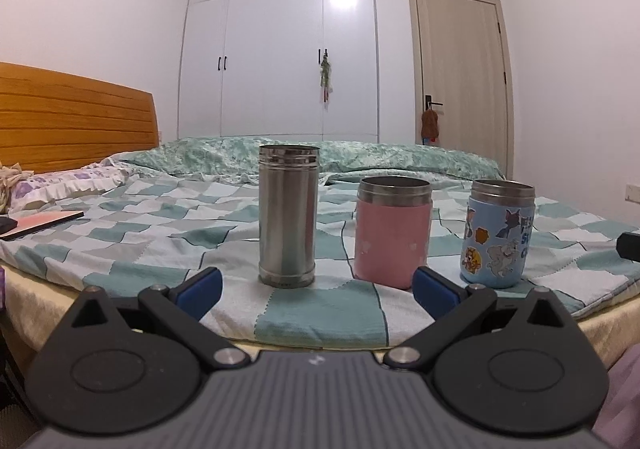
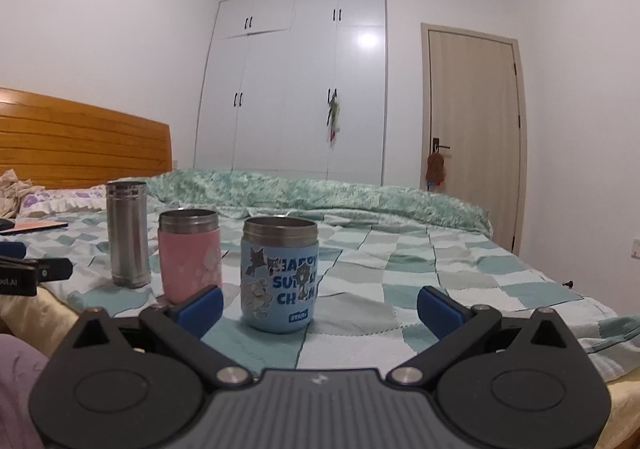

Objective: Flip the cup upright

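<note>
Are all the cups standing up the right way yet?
Looks done: the steel cup, pink cup and blue cartoon cup all stand with open rims up on the bed. In hand: nothing; left gripper and right gripper are open. Left: apparently nothing.

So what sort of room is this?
A bedroom, it seems: the cups stand on a bed with a wooden headboard, and a white wardrobe fills the far wall beside a door.
</note>
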Available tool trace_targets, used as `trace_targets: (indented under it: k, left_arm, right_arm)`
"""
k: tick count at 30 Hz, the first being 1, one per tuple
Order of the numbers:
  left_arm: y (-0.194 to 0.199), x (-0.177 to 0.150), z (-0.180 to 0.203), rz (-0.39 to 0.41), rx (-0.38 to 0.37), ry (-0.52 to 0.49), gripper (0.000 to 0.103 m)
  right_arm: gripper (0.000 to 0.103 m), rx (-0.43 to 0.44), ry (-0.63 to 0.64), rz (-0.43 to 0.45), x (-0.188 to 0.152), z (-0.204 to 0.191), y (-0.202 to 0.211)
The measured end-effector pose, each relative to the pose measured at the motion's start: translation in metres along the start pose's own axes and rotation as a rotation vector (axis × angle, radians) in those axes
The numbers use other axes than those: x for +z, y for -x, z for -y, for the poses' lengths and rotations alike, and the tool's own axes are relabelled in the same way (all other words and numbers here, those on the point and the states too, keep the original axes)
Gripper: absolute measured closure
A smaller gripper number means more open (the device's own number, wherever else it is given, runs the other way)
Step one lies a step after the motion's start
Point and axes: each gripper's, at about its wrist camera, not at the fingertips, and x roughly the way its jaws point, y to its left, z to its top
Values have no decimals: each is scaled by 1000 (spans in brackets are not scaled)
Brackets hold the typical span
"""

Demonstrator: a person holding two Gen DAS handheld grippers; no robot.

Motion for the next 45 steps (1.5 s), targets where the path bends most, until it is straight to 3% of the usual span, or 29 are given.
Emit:
trace_targets:
  k: [5,45]
  left_arm:
    - [6,-1,-2,31,3,10,0]
    - [10,-1,-1,52,-8,1,0]
  right_arm:
    - [0,-13,8,21,-1,0,4]
    - [0,-12,21,35,-2,-3,5]
